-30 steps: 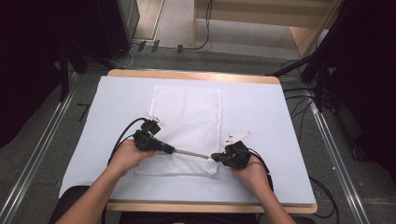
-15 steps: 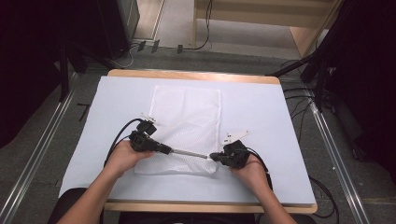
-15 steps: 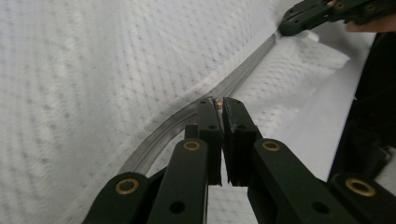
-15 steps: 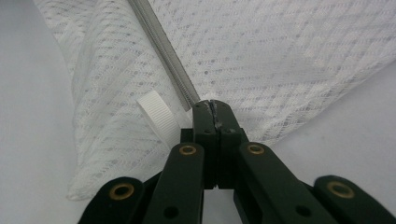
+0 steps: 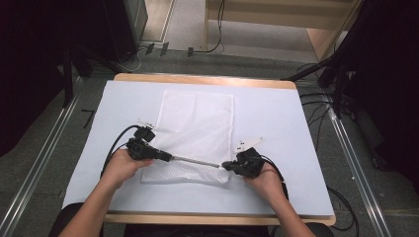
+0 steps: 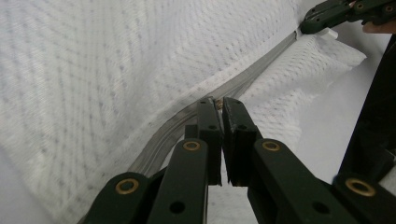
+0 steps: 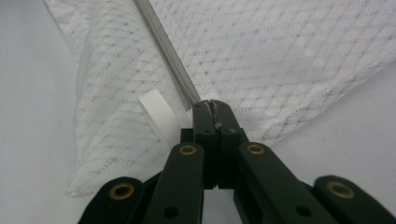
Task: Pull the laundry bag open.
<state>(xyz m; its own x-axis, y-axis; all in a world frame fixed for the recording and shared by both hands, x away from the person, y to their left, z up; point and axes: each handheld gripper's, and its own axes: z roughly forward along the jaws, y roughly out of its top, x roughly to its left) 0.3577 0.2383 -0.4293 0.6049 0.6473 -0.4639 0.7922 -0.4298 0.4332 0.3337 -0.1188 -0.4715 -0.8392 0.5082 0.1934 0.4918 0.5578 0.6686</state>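
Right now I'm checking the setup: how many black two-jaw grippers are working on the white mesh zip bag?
2. The left gripper pinches the grey zipper near the white mesh bag's left edge; the right gripper clamps the zipper's right end.

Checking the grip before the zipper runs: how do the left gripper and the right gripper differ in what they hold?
The left gripper pinches the zipper pull along the grey zipper; the right gripper clamps the zipper's end beside a white ribbed tab. In the high view the left gripper is over the mesh bag, the right gripper at its corner. Both are shut.
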